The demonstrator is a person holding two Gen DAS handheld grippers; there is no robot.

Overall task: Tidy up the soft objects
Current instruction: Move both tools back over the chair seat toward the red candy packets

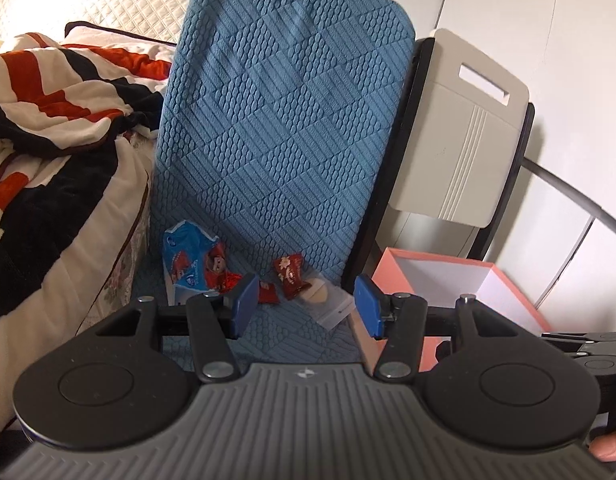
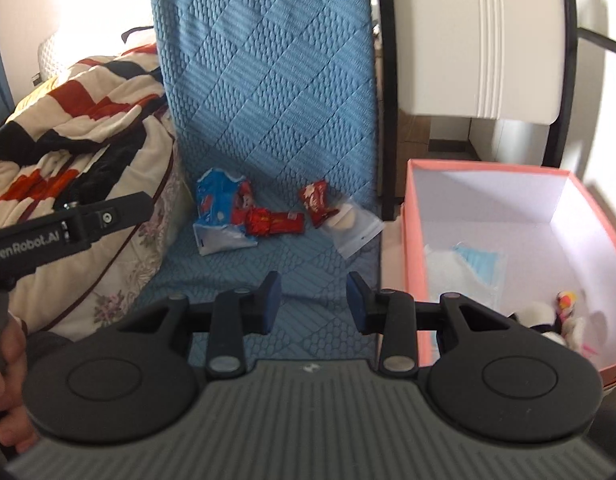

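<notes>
Snack packets [image 2: 268,220] on blue cushion [image 2: 268,100], pink box [image 2: 412,240] beside

- You see a blue quilted cloth chair cover [image 2: 268,92], matt, embossed with ribs and bumps.
- Your glossy red foil snack packets [image 2: 274,222] crinkle and shine.
- The clear plastic zip bag [image 2: 358,226] looks smooth and glossy.
- The pink paperboard box [image 2: 414,240] is matt, with a smooth white lining.
- The striped fleece blanket [image 1: 56,92] looks soft and fuzzy.
</notes>
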